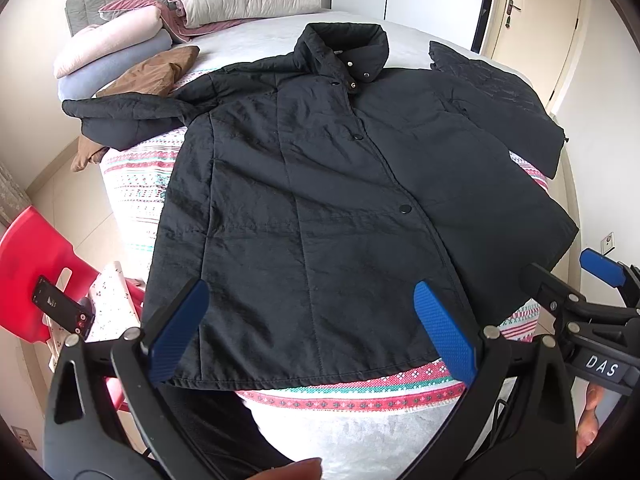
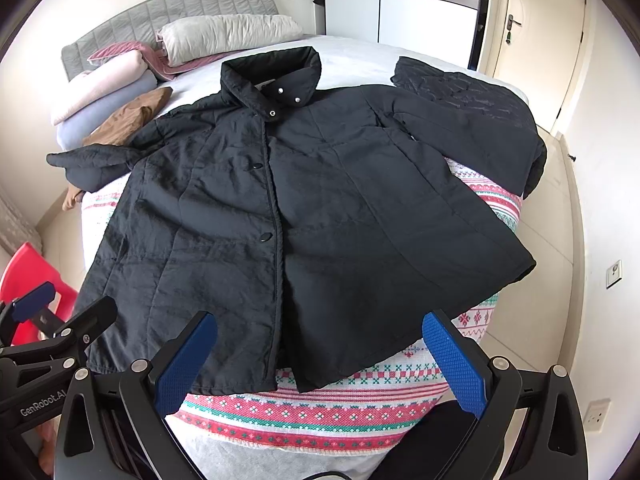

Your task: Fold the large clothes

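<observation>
A large black quilted jacket [image 1: 320, 184] lies spread flat, front up and buttoned, on a patterned cloth on the bed; it also shows in the right wrist view [image 2: 304, 208]. Its collar points to the headboard, its sleeves stretch out to both sides. My left gripper [image 1: 312, 328] is open and empty, hovering over the jacket's hem. My right gripper [image 2: 320, 360] is open and empty above the hem near the front edge. The right gripper also shows at the right of the left wrist view [image 1: 576, 280].
The red, green and white patterned cloth [image 2: 320, 416] covers the bed's foot. A brown garment [image 1: 156, 72], folded blankets [image 1: 108, 48] and a pillow [image 1: 244, 0] lie near the headboard. A red chair [image 1: 28, 272] with a phone [image 1: 60, 308] stands on the left. A door [image 2: 536, 52] is at the far right.
</observation>
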Demonstrator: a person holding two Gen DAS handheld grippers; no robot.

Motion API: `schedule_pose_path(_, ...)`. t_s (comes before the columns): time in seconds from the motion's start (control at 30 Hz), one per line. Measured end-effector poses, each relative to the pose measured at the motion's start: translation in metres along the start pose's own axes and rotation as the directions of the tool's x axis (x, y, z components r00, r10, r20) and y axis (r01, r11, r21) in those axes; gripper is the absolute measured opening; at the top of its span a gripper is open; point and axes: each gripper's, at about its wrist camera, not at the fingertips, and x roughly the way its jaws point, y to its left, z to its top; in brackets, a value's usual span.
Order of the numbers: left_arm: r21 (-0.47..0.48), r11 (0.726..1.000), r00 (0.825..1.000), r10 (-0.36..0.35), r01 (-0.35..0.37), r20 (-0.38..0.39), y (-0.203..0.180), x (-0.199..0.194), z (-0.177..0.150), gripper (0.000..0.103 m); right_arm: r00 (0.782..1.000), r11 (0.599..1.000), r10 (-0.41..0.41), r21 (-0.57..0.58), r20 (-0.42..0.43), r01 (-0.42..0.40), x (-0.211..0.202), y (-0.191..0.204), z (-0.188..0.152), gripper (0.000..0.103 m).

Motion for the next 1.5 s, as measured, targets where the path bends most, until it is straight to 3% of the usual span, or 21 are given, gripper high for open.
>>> schedule_pose_path(0.73,0.003,1.0,1.0,0.01,-0.01,-0.005,0.007,0.008,-0.002,0.102,1.0,1.0,-0.002,-0.003,-0.018,0.002,0.007,0.001,0.002,0.103)
schedule_pose_path(0.83,0.007,1.0,1.0,0.024,-0.025,0.015,0.007,0.012,0.001,0.102,1.0,1.0,-0.005,-0.012,-0.019,0.005,0.01,0.001,0.005,0.103)
schedule_pose_path(0.93,0.024,1.0,0.999,-0.007,0.006,0.051,0.01,0.015,0.007,0.102,1.0,1.0,0.001,-0.032,-0.019,-0.001,0.015,-0.001,0.013,0.103)
schedule_pose_path(1.03,0.052,0.999,0.997,-0.005,0.001,0.081,0.015,0.021,0.018,0.102,1.0,0.998,0.001,-0.058,-0.012,-0.002,0.022,-0.005,0.027,0.103)
schedule_pose_path(1.2,0.081,0.993,0.996,-0.086,0.085,0.009,0.032,0.04,0.049,0.102,1.0,0.988,0.019,-0.152,-0.002,-0.019,0.036,-0.01,0.057,0.103)
schedule_pose_path(1.37,0.138,0.989,0.998,-0.051,0.047,0.028,0.053,0.061,0.09,0.102,1.0,0.967,0.009,-0.253,-0.026,-0.016,0.058,-0.017,0.097,0.103)
schedule_pose_path(1.5,0.114,0.993,0.999,-0.033,0.03,0.022,0.074,0.087,0.132,0.102,0.998,0.954,0.032,-0.296,-0.052,-0.046,0.083,-0.023,0.134,0.103)
